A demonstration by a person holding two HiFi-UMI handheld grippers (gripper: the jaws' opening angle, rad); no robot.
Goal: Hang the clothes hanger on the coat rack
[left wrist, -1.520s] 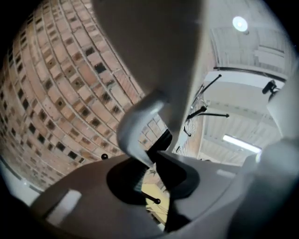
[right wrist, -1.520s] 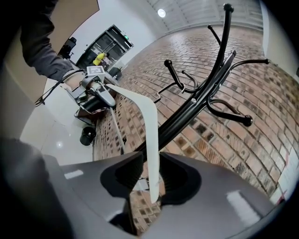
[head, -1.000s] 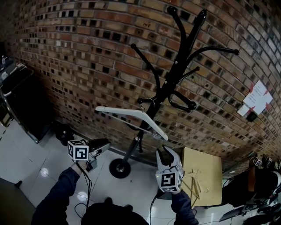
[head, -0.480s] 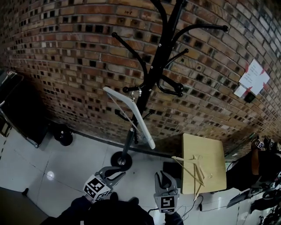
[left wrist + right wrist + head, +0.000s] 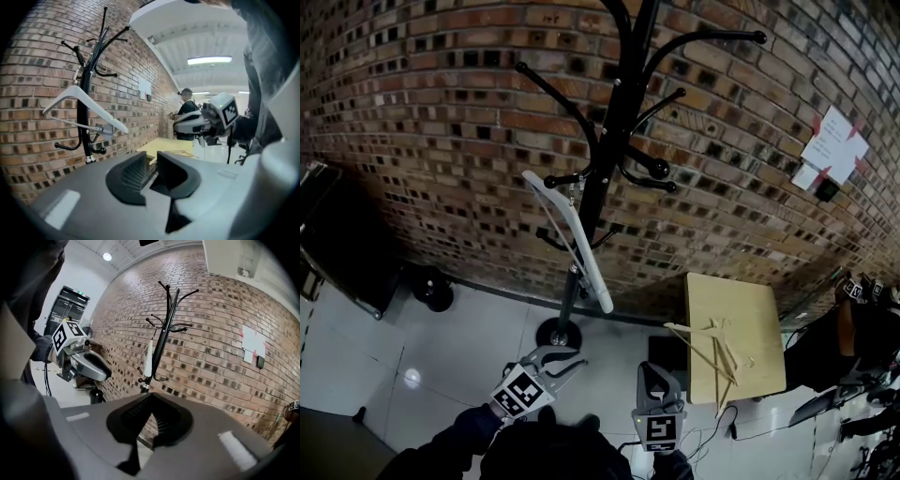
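Note:
The white clothes hanger point(image 5: 574, 236) hangs by its hook from a lower arm of the black coat rack point(image 5: 602, 159) against the brick wall, free of both grippers. It shows broadside in the left gripper view, hanger point(image 5: 84, 107) on rack point(image 5: 87, 79), and edge-on in the right gripper view, hanger point(image 5: 148, 360) on rack point(image 5: 165, 324). My left gripper point(image 5: 565, 360) is low and well short of the rack; its jaws are closing with a gap and nothing between them. My right gripper point(image 5: 655, 379) beside it is shut and empty.
A small wooden table point(image 5: 741, 319) with thin wooden sticks point(image 5: 715, 349) on it stands right of the rack's round base point(image 5: 558, 335). A black case point(image 5: 342, 248) is at far left. A paper sheet point(image 5: 832, 147) is pinned on the wall. A person point(image 5: 187, 108) stands far off.
Both grippers have drawn back from the hanger toward the bottom of the head view. The hanger has swung from broadside to nearly edge-on on the rack. The right jaws have shut; the left have narrowed.

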